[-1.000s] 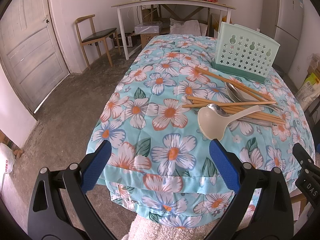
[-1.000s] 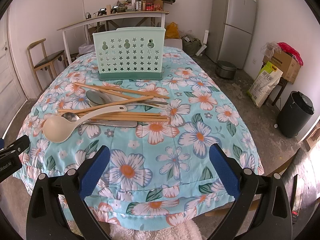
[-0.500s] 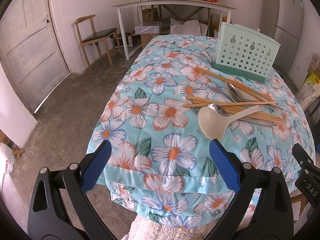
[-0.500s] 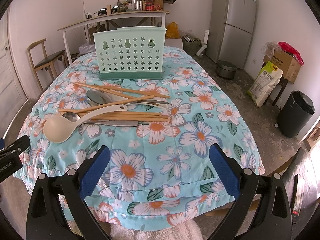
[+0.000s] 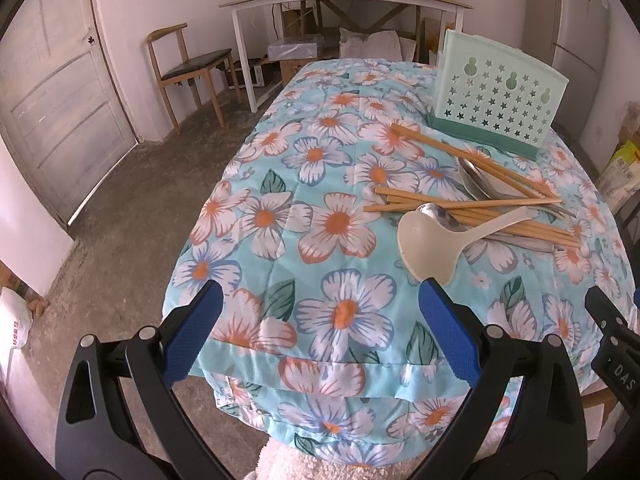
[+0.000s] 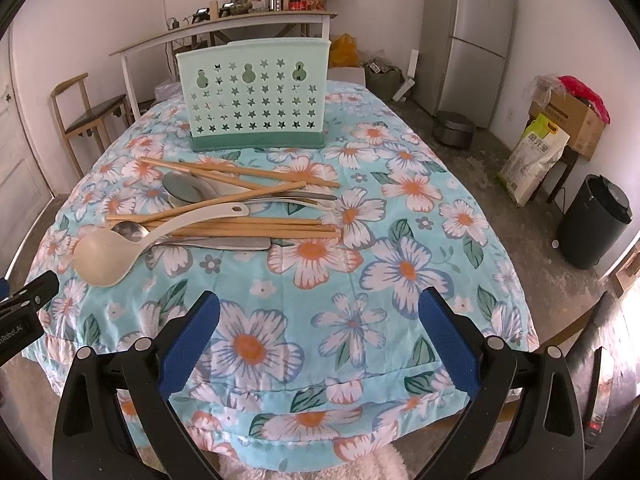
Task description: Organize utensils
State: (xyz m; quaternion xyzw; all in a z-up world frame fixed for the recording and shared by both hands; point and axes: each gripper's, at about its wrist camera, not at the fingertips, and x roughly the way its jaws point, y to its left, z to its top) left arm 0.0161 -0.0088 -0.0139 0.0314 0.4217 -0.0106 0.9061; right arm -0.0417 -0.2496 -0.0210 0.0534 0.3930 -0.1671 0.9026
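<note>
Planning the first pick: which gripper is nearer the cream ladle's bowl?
Left. The left gripper has the cream ladle just beyond its right fingertip; the right gripper sits farther back, ladle off to its left.

A plain room in a home, probably a dining or utility room. A table under a floral cloth (image 6: 400,248) carries a utensil rack (image 6: 254,94), chopsticks (image 6: 256,227) and a ladle (image 6: 104,256). A fridge (image 6: 472,36) stands in the corner by a rice sack (image 6: 532,160), a box (image 6: 576,120) and a bin (image 6: 592,228). A wooden chair (image 5: 188,72), a panelled door (image 5: 52,112) and a cluttered side table (image 5: 344,0) line the bare concrete floor (image 5: 120,220).
</note>
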